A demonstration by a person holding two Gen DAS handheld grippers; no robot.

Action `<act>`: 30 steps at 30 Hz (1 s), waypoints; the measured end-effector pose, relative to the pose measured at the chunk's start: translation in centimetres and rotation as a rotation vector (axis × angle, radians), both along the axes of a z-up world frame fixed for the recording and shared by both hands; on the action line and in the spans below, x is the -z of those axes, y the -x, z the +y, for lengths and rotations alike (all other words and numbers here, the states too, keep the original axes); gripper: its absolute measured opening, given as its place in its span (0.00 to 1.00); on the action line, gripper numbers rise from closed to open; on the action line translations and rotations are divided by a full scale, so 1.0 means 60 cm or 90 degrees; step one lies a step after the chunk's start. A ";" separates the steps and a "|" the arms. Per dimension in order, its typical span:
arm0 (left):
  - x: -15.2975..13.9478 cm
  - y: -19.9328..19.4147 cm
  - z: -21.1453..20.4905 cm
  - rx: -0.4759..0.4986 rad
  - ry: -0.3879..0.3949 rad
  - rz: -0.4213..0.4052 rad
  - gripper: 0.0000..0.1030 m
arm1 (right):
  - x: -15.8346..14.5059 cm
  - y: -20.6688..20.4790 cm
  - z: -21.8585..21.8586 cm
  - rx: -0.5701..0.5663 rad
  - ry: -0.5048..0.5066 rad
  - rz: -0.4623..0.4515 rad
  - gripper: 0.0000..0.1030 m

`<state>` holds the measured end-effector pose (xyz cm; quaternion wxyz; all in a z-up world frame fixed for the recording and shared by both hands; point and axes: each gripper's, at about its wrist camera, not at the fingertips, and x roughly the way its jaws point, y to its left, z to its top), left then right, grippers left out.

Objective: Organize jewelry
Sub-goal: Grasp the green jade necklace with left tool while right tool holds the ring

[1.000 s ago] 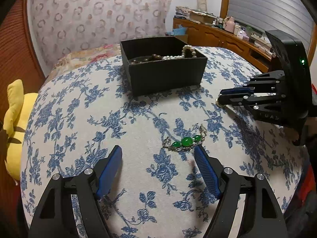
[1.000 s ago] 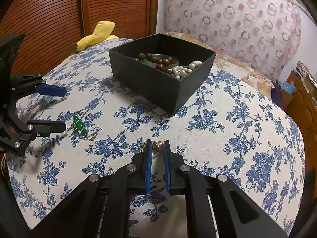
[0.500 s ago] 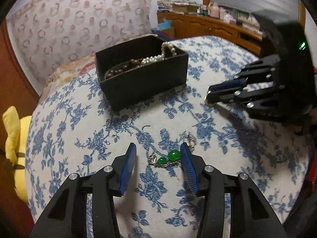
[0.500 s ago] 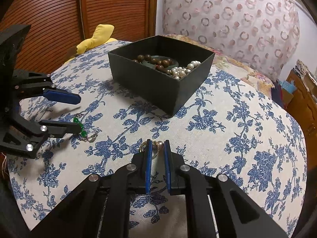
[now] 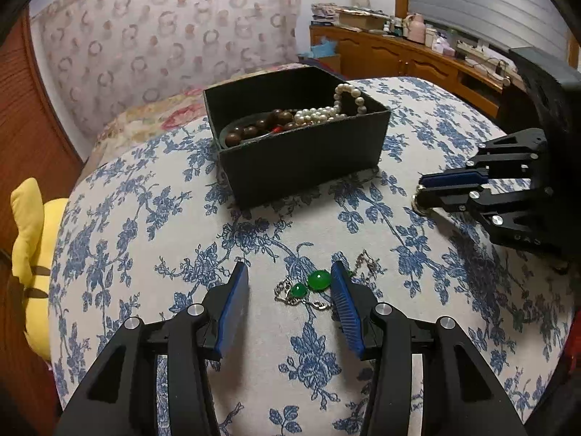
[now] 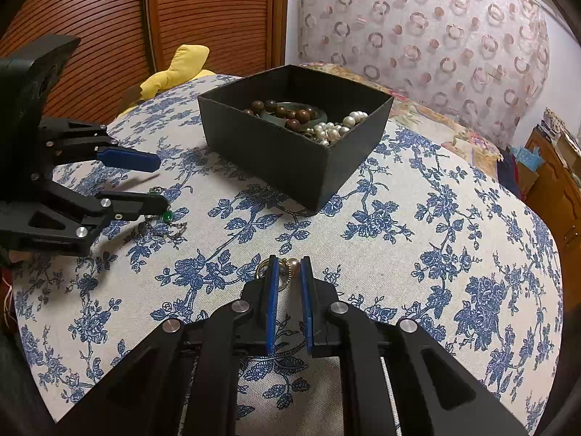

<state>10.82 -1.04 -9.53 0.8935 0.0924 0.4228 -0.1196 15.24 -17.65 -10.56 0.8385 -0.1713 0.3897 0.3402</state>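
A silver chain with green stones [image 5: 311, 286] lies on the blue-flowered cloth. My left gripper [image 5: 288, 285] is open and low over it, the stones beside the right pad; it also shows in the right wrist view [image 6: 159, 183]. My right gripper [image 6: 289, 272] is shut on a small gold and pearl piece [image 6: 287, 268] at the cloth; it shows at the right of the left wrist view [image 5: 421, 190]. A black open box [image 5: 301, 145] holds a pearl string [image 5: 326, 110] and brown beads [image 5: 265, 127]; it also shows in the right wrist view [image 6: 290, 129].
A yellow soft toy [image 5: 31, 254] lies off the left edge of the cloth-covered surface [image 5: 145, 236]. A patterned headboard [image 5: 163, 36] stands behind the box. A wooden cabinet [image 5: 417, 54] with clutter runs at the back right. Slatted wooden doors [image 6: 109, 18] stand behind.
My left gripper has come forward and down over the green-stone chain and its jaws have narrowed around it. My right gripper has stayed shut in place.
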 end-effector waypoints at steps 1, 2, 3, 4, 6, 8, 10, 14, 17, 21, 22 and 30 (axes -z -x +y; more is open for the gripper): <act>0.000 0.004 -0.001 0.009 -0.001 0.003 0.44 | 0.001 0.001 0.001 0.000 0.001 -0.001 0.13; 0.001 0.005 -0.002 0.014 -0.002 0.005 0.45 | 0.000 0.001 0.001 0.000 0.001 -0.001 0.13; 0.001 0.008 -0.006 0.024 -0.005 0.009 0.46 | 0.000 0.001 0.000 0.000 0.001 -0.001 0.13; 0.002 0.012 -0.012 0.042 -0.009 0.010 0.49 | 0.000 0.001 0.000 0.000 0.001 -0.001 0.13; 0.004 0.013 -0.020 0.047 -0.029 0.008 0.50 | 0.001 0.001 0.000 0.000 0.001 -0.001 0.13; 0.006 0.008 -0.023 0.042 -0.034 0.007 0.50 | 0.000 0.001 0.001 0.000 0.001 -0.001 0.13; 0.005 0.000 -0.024 0.038 -0.029 0.010 0.50 | 0.001 0.001 0.000 0.000 0.001 -0.001 0.13; 0.004 -0.010 -0.023 0.032 -0.022 0.012 0.49 | 0.001 0.000 0.001 0.000 0.001 -0.001 0.13; 0.004 -0.014 -0.021 0.036 -0.013 0.014 0.43 | 0.001 0.000 0.000 0.000 0.000 0.000 0.13; 0.006 -0.015 -0.017 0.051 0.022 0.019 0.25 | 0.002 0.000 0.001 0.000 -0.001 0.001 0.13; 0.007 -0.014 -0.016 0.054 0.030 0.017 0.24 | 0.001 0.000 0.001 0.000 -0.001 0.001 0.13; 0.006 -0.010 0.004 0.038 0.060 0.024 0.11 | 0.001 0.000 0.001 0.000 0.001 -0.001 0.13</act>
